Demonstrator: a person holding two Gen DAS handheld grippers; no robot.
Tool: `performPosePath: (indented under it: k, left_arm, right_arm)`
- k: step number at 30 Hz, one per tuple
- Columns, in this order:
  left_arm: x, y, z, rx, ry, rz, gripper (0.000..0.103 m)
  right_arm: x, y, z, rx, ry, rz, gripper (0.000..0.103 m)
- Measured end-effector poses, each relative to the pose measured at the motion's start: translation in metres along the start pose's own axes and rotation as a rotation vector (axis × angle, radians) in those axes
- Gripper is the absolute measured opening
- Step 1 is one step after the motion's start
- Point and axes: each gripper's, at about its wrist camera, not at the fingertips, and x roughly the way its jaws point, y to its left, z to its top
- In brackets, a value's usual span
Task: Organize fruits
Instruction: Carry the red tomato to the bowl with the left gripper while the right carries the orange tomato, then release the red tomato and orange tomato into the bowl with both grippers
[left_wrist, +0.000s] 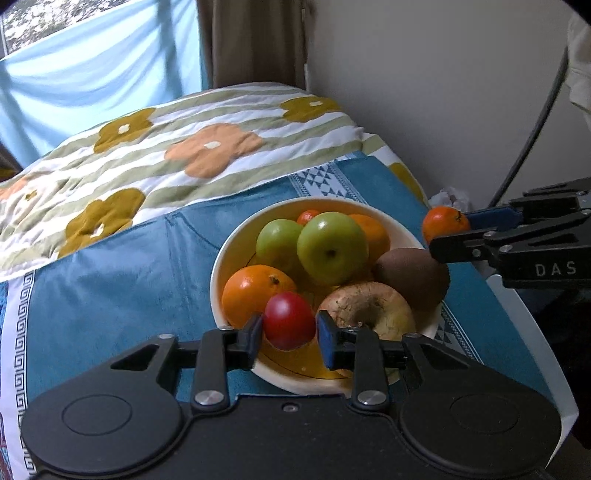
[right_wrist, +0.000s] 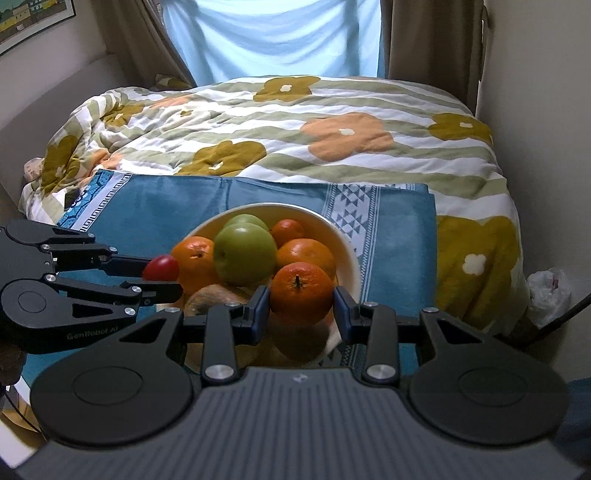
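A cream bowl (left_wrist: 236, 243) (right_wrist: 347, 254) on a blue cloth holds two green apples (left_wrist: 331, 246) (right_wrist: 244, 252), oranges (left_wrist: 255, 288) (right_wrist: 306, 254), a kiwi (left_wrist: 415, 275) and a brown, blemished apple (left_wrist: 369, 308). My left gripper (left_wrist: 290, 334) (right_wrist: 162, 275) is shut on a small red fruit (left_wrist: 288, 319) (right_wrist: 161, 267) above the bowl's near-left rim. My right gripper (right_wrist: 302, 308) (left_wrist: 448, 230) is shut on a mandarin (right_wrist: 302, 293) (left_wrist: 443, 221) above the bowl's right side.
The blue cloth (left_wrist: 110, 288) (right_wrist: 399, 243) lies on a bed with a floral quilt (left_wrist: 207, 147) (right_wrist: 332, 133). Curtains (right_wrist: 273, 37) and a wall stand behind. A white plastic bag (right_wrist: 548, 291) lies by the bed's right side.
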Motion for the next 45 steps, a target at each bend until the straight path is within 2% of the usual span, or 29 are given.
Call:
performPosePath:
  k: [1,2,3,12,20,31,32,34,36,37,45]
  left_arm:
    - [0.0,0.0,0.001,-0.006,-0.003,0.006,0.07]
    - [-0.002,0.001,0.001,-0.013,-0.012,0.012,0.085]
    - [-0.005,0.002,0.001,-0.021,-0.027,0.019,0.088]
    - [-0.023,0.008,0.001,-0.069,-0.046,0.068,0.088]
    - [-0.031,0.015,-0.008,-0.122,-0.045,0.113,0.088]
    - [-0.028,0.013,-0.015,-0.152,-0.027,0.135,0.088]
    - [-0.029,0.013,-0.015,-0.154,-0.025,0.137,0.088]
    - [-0.031,0.012,-0.015,-0.161,-0.023,0.14,0.088]
    - [-0.035,0.014,-0.015,-0.179,-0.024,0.14,0.088]
    - [-0.037,0.014,-0.014,-0.186,-0.025,0.14,0.088]
    - [-0.077,0.022,-0.014,-0.21,-0.087,0.178,0.088]
  right_arm:
    - [0.001,-0.002,0.0,0.0,0.001,0.003,0.052]
    - [0.001,-0.003,0.0,0.001,0.001,0.005,0.052]
    - [0.001,-0.005,0.0,0.001,0.0,0.007,0.052]
    - [0.006,-0.016,0.01,0.009,-0.015,0.008,0.052]
    - [0.034,-0.028,0.017,0.022,0.01,0.017,0.052]
    - [0.055,-0.039,0.007,0.025,0.043,0.043,0.054]
    - [0.055,-0.04,0.006,0.026,0.038,0.045,0.055]
    - [0.052,-0.04,0.006,0.026,0.022,0.036,0.066]
    - [0.046,-0.04,0.008,0.028,0.002,0.024,0.086]
    - [0.042,-0.039,0.008,0.027,-0.01,0.016,0.089]
    - [0.007,-0.014,0.012,-0.013,-0.063,0.015,0.089]
